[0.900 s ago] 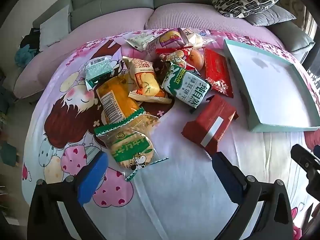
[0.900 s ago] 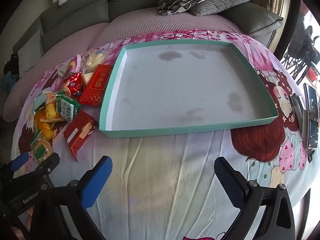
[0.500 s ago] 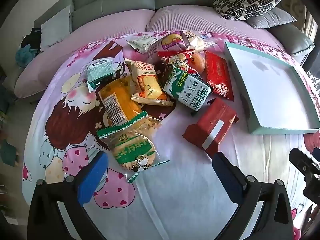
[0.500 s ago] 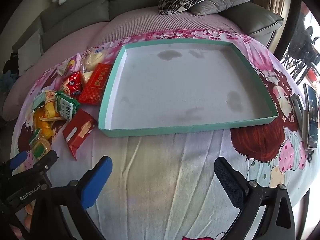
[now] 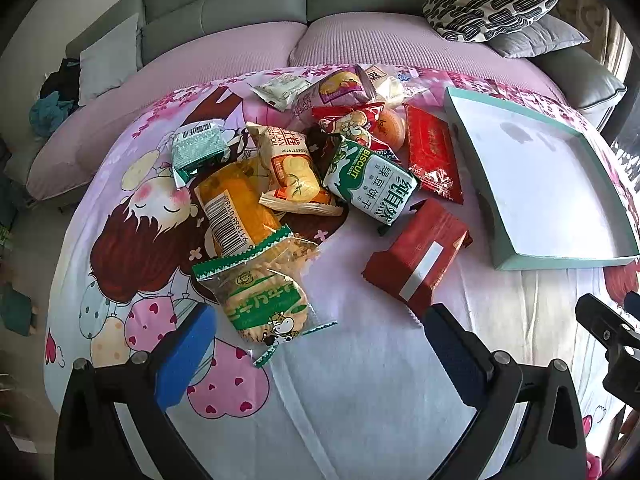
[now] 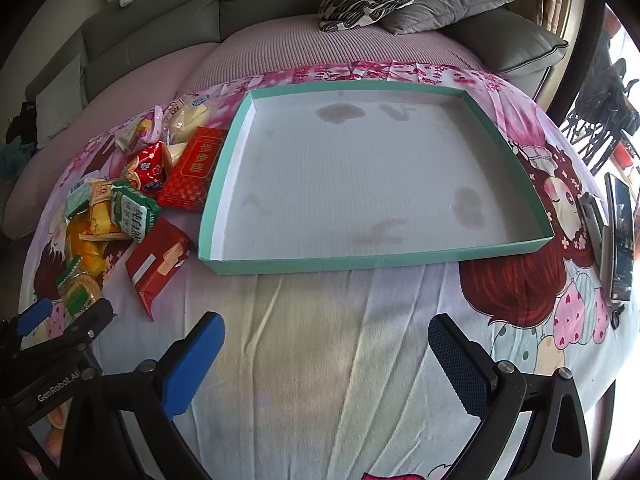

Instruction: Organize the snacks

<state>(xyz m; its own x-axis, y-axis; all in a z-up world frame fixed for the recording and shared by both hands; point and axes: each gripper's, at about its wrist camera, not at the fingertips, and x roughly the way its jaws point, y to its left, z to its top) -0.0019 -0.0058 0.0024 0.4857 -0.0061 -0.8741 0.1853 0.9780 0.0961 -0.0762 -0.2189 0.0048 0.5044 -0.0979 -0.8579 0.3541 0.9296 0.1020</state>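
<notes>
A pile of snack packets lies on the cartoon-print sheet: a green-and-clear biscuit pack (image 5: 264, 300), an orange pack (image 5: 236, 208), a green-white BISCUIT pack (image 5: 370, 182), a red box with a white strip (image 5: 418, 252) and a flat red packet (image 5: 432, 156). A shallow teal tray (image 6: 224, 168) with a white floor lies to their right, nothing in it. My left gripper (image 5: 316, 344) is open and empty, just short of the green biscuit pack. My right gripper (image 6: 324, 356) is open and empty, in front of the tray's near wall (image 6: 360, 262).
A grey sofa (image 5: 248, 4) with a patterned pillow (image 5: 488, 4) stands behind the bed. A phone (image 6: 622, 236) and a small device lie at the bed's right edge. The pile also shows in the right wrist view (image 6: 132, 208).
The left gripper has drawn slightly nearer the pile; the snacks sit a little lower in its view. The right gripper has hardly moved. Both stay open.
</notes>
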